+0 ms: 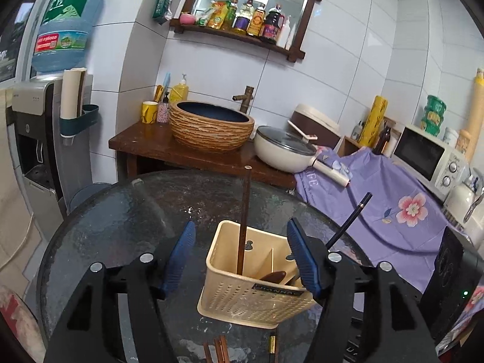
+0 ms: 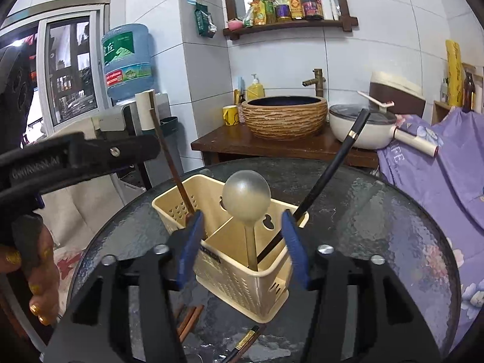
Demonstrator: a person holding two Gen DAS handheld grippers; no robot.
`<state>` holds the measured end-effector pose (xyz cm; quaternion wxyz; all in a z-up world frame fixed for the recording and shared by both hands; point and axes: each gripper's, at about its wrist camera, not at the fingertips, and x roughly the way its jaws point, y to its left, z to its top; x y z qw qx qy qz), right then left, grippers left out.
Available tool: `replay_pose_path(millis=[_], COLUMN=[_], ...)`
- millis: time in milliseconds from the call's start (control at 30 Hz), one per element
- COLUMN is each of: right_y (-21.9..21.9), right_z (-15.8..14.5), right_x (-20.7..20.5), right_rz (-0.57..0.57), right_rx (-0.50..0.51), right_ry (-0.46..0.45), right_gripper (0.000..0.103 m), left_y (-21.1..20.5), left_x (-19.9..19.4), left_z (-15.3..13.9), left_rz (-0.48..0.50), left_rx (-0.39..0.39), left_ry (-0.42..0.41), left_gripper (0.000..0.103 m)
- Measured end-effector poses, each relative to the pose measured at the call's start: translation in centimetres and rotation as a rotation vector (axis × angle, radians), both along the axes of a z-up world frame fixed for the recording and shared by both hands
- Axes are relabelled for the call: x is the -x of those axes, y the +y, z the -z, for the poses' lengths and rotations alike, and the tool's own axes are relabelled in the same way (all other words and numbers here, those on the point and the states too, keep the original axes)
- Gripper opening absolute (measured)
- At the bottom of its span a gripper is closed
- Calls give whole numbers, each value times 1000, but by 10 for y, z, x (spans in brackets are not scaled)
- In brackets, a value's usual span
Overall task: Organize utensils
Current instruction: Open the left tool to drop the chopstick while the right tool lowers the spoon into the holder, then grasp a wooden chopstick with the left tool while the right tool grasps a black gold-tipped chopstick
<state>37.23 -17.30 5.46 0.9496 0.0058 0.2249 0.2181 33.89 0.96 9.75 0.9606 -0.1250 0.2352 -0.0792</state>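
Observation:
A beige slotted utensil caddy [image 1: 254,290] stands on the round glass table [image 1: 121,217]. A brown chopstick [image 1: 244,220] stands upright in its left compartment, between the blue pads [image 1: 181,257] of my left gripper [image 1: 242,260], which is open and touches nothing. A black chopstick [image 1: 351,220] leans out to the right. Wooden spoons [image 1: 272,276] lie inside. In the right wrist view a metal spoon [image 2: 246,199] stands bowl-up in the caddy [image 2: 236,272]. My right gripper [image 2: 243,248] is open around its handle, with the black chopstick [image 2: 329,175] leaning beside it.
Loose brown chopsticks [image 2: 190,317] and a black, gold-banded one [image 2: 245,341] lie on the glass below the caddy. A hand [image 2: 39,272] holds the other gripper at the left. Behind stand a basin [image 1: 211,127], a lidded pan [image 1: 284,151], a purple cloth [image 1: 378,199] and a microwave [image 1: 423,157].

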Motion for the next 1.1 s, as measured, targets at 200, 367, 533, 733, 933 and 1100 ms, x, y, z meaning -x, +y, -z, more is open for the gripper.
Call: replay_pose_path(millis=[200,367,533,733,933,1100], right_y=[-7,-13,-15,-6,8,9], right_z=[-10,8,56,102,131,135], right_x=[39,69,86,108,124,127], right_rz=[8,39,15,4,-8,-1], right_rx=[38,75,125,194,294,300], right_ry=[-83,-5,145,269,315,328], right_gripper=[73,78,78,78,77,77], left_y=[26,25,17,14,-2,-8], left_x=[34,57,80,91,101,104], left_z=[7,36,80,117,144,156], left_rz=[-66,-86,-65,-26,46,67], left_rx=[62,-43,-163,-180,-203,-178], left_ry=[7,85,180,289,350,381], left_gripper=[87,87,80,58,41,31])
